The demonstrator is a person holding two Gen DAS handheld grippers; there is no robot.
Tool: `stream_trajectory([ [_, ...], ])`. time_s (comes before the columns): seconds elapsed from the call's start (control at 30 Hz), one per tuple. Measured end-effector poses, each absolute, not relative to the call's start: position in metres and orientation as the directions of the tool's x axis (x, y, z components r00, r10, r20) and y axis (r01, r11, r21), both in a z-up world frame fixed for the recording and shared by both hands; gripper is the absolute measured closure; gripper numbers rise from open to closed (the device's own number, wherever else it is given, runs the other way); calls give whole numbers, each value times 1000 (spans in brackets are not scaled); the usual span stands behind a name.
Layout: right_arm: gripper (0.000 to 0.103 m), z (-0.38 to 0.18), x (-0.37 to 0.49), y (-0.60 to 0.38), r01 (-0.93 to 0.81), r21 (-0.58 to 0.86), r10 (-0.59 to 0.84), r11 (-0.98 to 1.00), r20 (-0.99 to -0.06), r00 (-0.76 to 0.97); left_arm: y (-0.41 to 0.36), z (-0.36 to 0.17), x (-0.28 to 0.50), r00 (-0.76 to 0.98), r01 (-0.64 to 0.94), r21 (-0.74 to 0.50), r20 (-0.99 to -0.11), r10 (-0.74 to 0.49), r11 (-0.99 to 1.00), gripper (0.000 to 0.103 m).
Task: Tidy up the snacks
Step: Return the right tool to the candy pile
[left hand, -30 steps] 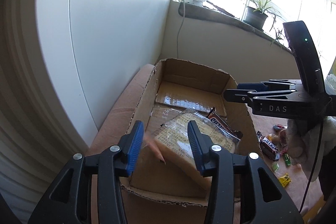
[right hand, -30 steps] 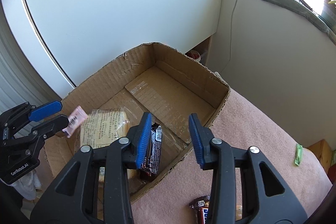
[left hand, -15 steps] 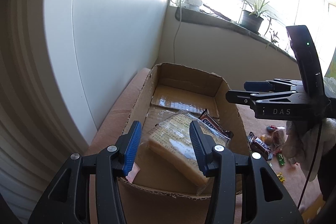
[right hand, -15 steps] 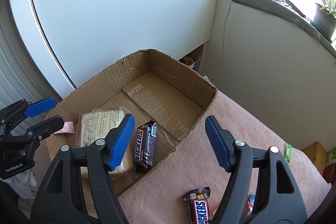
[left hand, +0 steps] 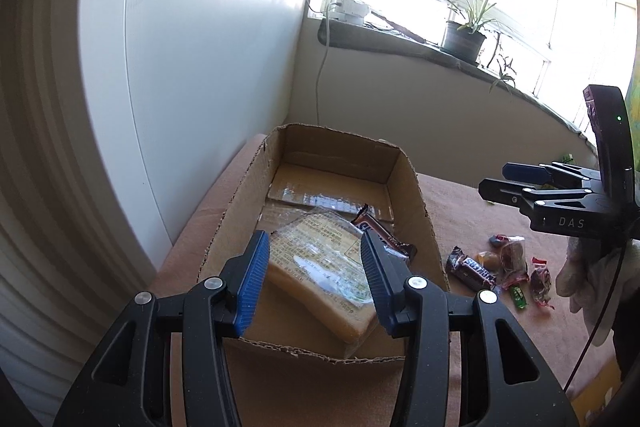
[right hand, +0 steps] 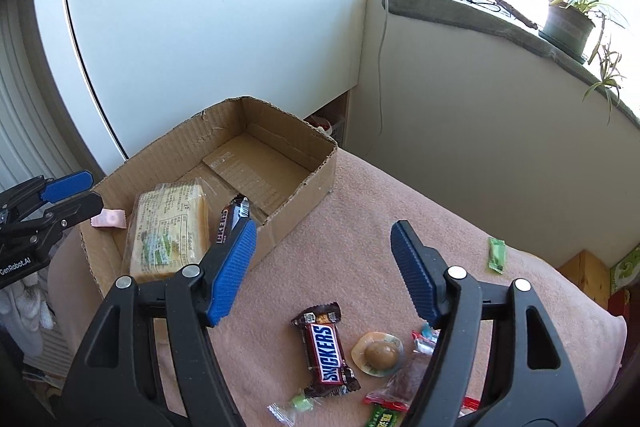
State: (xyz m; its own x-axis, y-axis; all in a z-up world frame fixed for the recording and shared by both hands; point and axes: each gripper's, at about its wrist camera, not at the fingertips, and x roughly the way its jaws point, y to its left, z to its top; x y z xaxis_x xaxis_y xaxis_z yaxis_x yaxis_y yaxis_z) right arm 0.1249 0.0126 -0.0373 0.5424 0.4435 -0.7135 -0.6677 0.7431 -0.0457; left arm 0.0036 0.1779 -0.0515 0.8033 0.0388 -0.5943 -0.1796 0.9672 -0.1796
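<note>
Right wrist view: the right gripper (right hand: 322,269), spread and empty, hovers above the brown Snickers bar (right hand: 326,349) and small wrapped candies (right hand: 382,405) left on the pink-covered bench (right hand: 360,227). Ahead-left, the brown cardboard box (right hand: 308,191) already holds the clear-wrapped bread loaf (right hand: 170,231), a dark chocolate bar (right hand: 232,217) and, apparently, a pink candy (right hand: 109,218). The left gripper (left hand: 314,277), spread and empty, hangs over the box.

The left wrist camera is looking forward and down past its own fingers (left hand: 252,279) into the cardboard box (left hand: 416,203) from the near end, close in. The right wrist camera is sitting over the tabletop (right hand: 360,227), facing past its fingers (right hand: 232,267) — the box (right hand: 296,203) lying beyond the left finger. Both views are sharing the box, the wrapped bread (left hand: 320,267) (right hand: 168,231), the windowsill plant (left hand: 464,39) (right hand: 568,23) — and each is catching the other gripper at its edge.
</note>
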Motion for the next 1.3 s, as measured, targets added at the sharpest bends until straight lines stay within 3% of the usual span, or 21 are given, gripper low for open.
stream_trajectory([
  [0.1, 30, -35, 120, -5, -655, -54, 427, 754, -717, 551, 167, -49, 3, 808, -157, -182, -589, 20, 971, 57],
  [0.17, 15, -33, 117, -20, -644, -37, 428, 764, -718, 549, 158, -48, 2, 810, -137, -182, -586, 5, 974, 57],
  [0.23, 10, -32, 113, -36, -628, -25, 427, 778, -711, 558, 148, -46, 1, 811, -114, -182, -585, -14, 977, 57],
  [0.73, 10, -58, 74, -150, -478, 35, 344, 878, -740, 577, 59, -64, 8, 765, 69, -231, -612, -200, 971, 57],
  [1.03, 17, -93, 74, -182, -369, 168, 354, 914, -776, 523, 21, -92, 28, 687, 136, -263, -670, -283, 955, 70],
  [1.3, 18, -106, 81, -171, -365, 182, 356, 913, -791, 497, 4, -113, 39, 640, 155, -244, -713, -286, 957, 73],
])
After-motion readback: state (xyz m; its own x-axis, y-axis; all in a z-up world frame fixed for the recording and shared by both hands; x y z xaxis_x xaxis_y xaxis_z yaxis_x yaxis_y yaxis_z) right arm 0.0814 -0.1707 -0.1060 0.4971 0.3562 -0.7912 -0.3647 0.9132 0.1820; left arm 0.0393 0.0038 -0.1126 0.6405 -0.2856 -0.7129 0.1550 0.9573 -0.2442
